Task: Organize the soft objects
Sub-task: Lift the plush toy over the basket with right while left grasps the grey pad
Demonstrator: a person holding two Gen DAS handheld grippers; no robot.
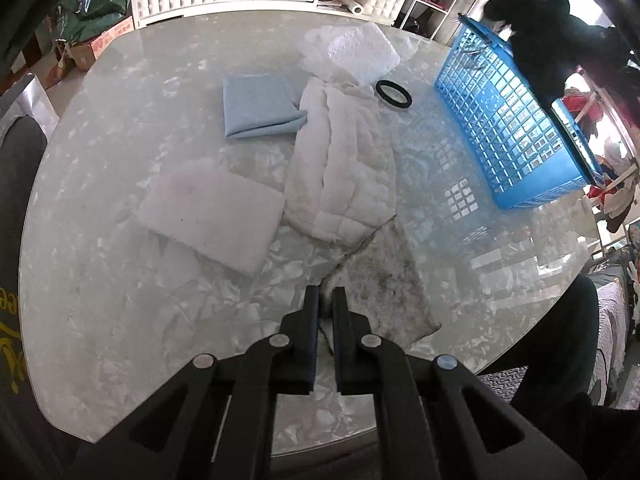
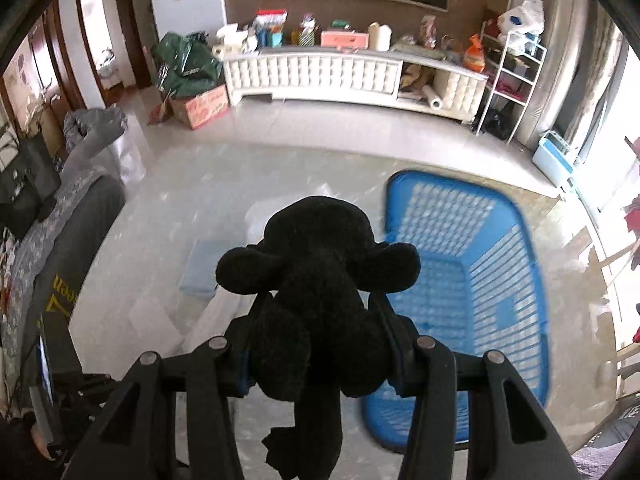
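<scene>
My right gripper [image 2: 320, 304] is shut on a black plush toy [image 2: 320, 264] and holds it in the air, just left of the blue basket [image 2: 508, 280]. In the left wrist view the toy [image 1: 536, 40] hangs over the basket's [image 1: 516, 128] far rim. My left gripper [image 1: 326, 300] is nearly shut, low over the table, its tips at the corner of a grey stained cloth [image 1: 384, 280]. On the table lie a white quilted garment [image 1: 344, 168], a white foam pad [image 1: 216, 216], a folded light blue cloth [image 1: 260, 106] and a white bubble-textured pad [image 1: 360, 52].
A black ring [image 1: 394, 95] lies beside the garment. The round marbled table [image 1: 100, 280] has its edge near me. Behind stand a white cabinet [image 2: 320, 72], a wire shelf [image 2: 516, 80], a cardboard box [image 2: 204, 106] and a green bag [image 2: 188, 64].
</scene>
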